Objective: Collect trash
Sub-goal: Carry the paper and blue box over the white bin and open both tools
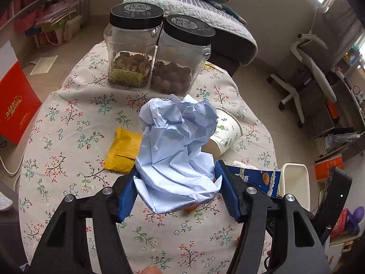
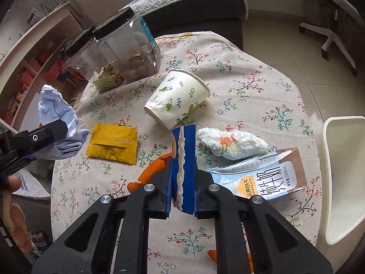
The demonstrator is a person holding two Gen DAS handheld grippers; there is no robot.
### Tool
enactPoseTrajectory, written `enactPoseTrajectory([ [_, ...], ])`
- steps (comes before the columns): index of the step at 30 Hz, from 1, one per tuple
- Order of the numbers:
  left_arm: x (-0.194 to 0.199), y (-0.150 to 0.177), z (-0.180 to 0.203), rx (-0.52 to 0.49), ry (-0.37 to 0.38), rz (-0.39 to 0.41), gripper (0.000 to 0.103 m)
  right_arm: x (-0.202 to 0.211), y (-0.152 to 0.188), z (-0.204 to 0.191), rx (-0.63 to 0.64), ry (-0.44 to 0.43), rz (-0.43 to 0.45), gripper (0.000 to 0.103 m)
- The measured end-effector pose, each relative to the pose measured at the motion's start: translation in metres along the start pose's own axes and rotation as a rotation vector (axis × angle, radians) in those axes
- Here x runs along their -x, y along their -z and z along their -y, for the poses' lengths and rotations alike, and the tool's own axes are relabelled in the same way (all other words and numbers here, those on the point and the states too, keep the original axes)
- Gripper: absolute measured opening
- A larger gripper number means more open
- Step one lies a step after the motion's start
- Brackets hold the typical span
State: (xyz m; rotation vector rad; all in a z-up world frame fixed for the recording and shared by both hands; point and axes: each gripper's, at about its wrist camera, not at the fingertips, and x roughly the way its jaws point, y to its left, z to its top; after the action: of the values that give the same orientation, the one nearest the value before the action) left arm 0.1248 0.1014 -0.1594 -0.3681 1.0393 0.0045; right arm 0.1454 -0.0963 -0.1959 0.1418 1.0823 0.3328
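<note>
Two handheld grippers work over a round table with a floral cloth (image 2: 251,73). The left gripper (image 1: 175,182) is clamped on a crumpled pale-blue sheet of paper (image 1: 178,141), lifted clear of the table. The right gripper (image 2: 182,189) is closed tight on a flat dark-blue snack wrapper (image 2: 183,159). A white bin (image 2: 342,178) stands beside the table. The thin wrapper could slip free in transit. The bulky paper could brush the tipped floral paper cup (image 2: 180,98).

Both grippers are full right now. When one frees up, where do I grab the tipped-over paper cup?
Probably by the rim: the paper cup lies on its side, its mouth toward the milk carton. Come from above at that open end, one finger inside, one outside, pinching the wall.
</note>
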Motion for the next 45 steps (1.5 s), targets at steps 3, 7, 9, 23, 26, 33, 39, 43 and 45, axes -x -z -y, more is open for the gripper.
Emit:
enactPoseTrajectory([
  [3,0.006,-0.002,0.004,-0.023,-0.021,0.043,0.063,0.015,-0.006,-0.004,0.009,-0.022,0.059,0.012],
  [7,0.016,-0.004,0.007,-0.054,-0.044,0.100,0.063,0.038,-0.013,-0.009,0.026,-0.030,0.150,0.012],
  [9,0.022,-0.004,0.009,-0.067,-0.055,0.130,0.063,0.050,-0.015,-0.010,0.035,-0.026,0.192,0.012],
  [23,0.062,0.012,0.044,-0.196,-0.246,0.497,0.063,0.091,-0.017,-0.016,0.098,0.102,0.465,0.012],
  [26,0.068,0.017,0.056,-0.226,-0.277,0.568,0.063,0.097,-0.016,-0.017,0.111,0.137,0.510,0.012],
  [33,0.073,0.019,0.070,-0.239,-0.291,0.619,0.063,0.108,-0.012,-0.023,0.154,0.214,0.595,0.012],
  [39,0.076,0.021,0.081,-0.247,-0.276,0.636,0.063,0.117,-0.011,-0.017,0.154,0.235,0.627,0.012],
  [43,0.076,0.024,0.090,-0.255,-0.261,0.640,0.063,0.122,-0.011,-0.011,0.143,0.241,0.636,0.012],
  [45,0.076,0.025,0.094,-0.257,-0.255,0.639,0.063,0.125,-0.010,-0.007,0.139,0.244,0.638,0.012],
])
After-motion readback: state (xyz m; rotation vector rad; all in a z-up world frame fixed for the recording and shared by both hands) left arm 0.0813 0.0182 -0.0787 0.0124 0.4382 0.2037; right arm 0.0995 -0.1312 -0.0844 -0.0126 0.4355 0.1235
